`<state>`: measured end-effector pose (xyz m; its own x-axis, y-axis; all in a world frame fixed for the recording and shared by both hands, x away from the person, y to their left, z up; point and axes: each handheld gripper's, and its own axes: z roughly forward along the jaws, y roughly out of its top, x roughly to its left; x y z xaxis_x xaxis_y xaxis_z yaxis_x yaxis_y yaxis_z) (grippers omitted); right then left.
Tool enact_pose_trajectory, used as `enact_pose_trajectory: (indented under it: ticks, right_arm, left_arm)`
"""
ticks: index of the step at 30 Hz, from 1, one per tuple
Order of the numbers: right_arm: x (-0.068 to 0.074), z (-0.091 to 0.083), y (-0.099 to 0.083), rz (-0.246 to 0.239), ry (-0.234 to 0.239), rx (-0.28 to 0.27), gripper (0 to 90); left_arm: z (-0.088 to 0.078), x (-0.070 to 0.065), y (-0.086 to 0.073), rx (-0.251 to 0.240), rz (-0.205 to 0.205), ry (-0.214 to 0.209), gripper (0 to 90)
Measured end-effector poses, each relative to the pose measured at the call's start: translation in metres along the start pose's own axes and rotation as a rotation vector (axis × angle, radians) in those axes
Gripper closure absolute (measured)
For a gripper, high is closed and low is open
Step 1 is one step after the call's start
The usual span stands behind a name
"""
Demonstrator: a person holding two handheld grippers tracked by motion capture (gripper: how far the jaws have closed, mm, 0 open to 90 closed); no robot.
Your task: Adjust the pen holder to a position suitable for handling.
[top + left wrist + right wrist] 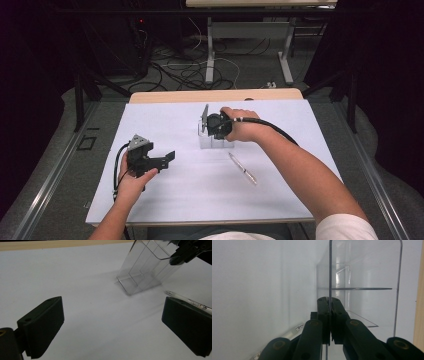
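Grip on a thin wall: the right gripper [329,302] has its jaws pinched on one side wall of the clear plastic holder [214,137], which stands at mid-tabletop [150,200], apparently so the light box can be steadied or tilted (it leans in the left gripper view); the pen [243,169] lies loose just near and right of it; the left gripper [165,159], jaws wide and empty, rests at near left, probably waiting to fetch the pen.
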<state>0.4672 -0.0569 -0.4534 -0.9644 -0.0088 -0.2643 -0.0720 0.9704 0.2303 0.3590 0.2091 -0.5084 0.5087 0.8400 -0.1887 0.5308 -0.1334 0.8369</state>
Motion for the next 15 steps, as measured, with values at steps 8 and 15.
enact_pose_trajectory:
  ticks: [8,15]
  right_arm:
    - [-0.006,0.003,-0.002,0.023,-0.013,-0.013,85.9]
    - [-0.011,0.005,-0.005,0.065,-0.017,-0.037,84.5]
  left_arm:
    - [0.0,0.0,0.0,-0.009,-0.002,0.004,4.3]
    - [0.0,-0.001,0.0,-0.003,0.003,-0.001,4.3]
